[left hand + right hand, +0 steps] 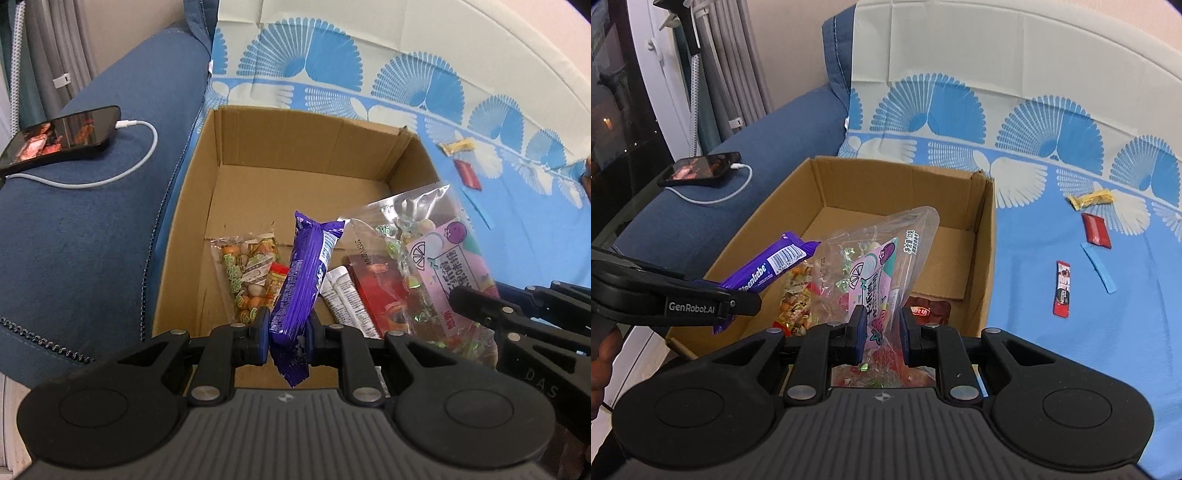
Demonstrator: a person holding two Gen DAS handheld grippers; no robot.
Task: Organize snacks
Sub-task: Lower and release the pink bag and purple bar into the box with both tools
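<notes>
An open cardboard box [295, 147] [982, 258] stands on a blue patterned cloth. My left gripper [288, 332] is shut on a purple candy roll [306, 280], held above the box's near side; the same purple roll [768, 269] shows at the left of the right wrist view. My right gripper [882, 328] is shut on a clear bag of candies with a pink label [879, 273] [439, 266], also over the box. Inside the box lie a clear bag of mixed sweets [247, 277], a white packet [343, 299] and a red packet [384, 295].
Loose snacks lie on the cloth [1071, 350] right of the box: a yellow wrapper [1089, 199], a dark red packet [1097, 229], a red-black stick [1063, 288] and a blue strip [1099, 267]. A phone [62, 134] on a charging cable rests on the blue sofa arm [92, 240].
</notes>
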